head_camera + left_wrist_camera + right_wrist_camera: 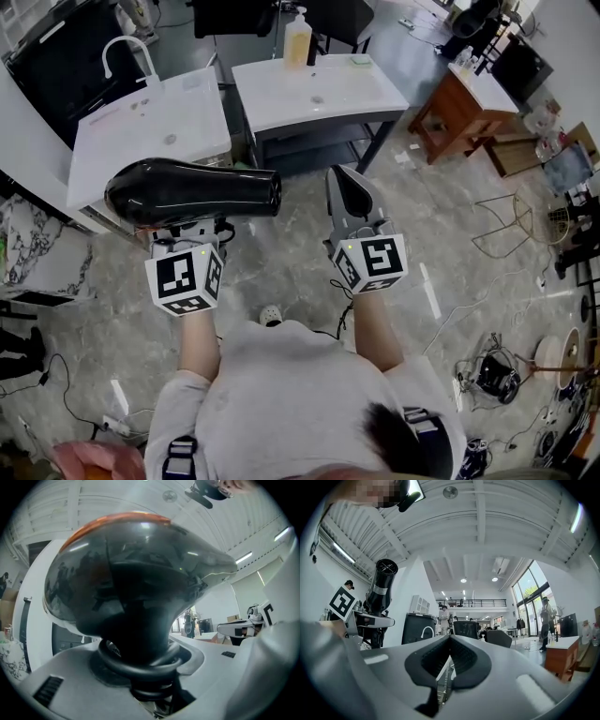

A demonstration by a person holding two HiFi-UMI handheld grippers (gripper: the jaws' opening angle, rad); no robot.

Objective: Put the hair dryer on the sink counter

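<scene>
Glossy black hair dryer (192, 192), handle clamped in left gripper (186, 234); right gripper (348, 190) closed, empty.

From overhead, the hair dryer (192, 192) hides its handle.

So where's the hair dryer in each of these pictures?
Head view: hair dryer left of centre, lying level.
Left gripper view: hair dryer fills the middle.
Right gripper view: hair dryer at left, nozzle towards camera.
Shared landmark: the marker cube next to it, in head and right gripper views.
</scene>
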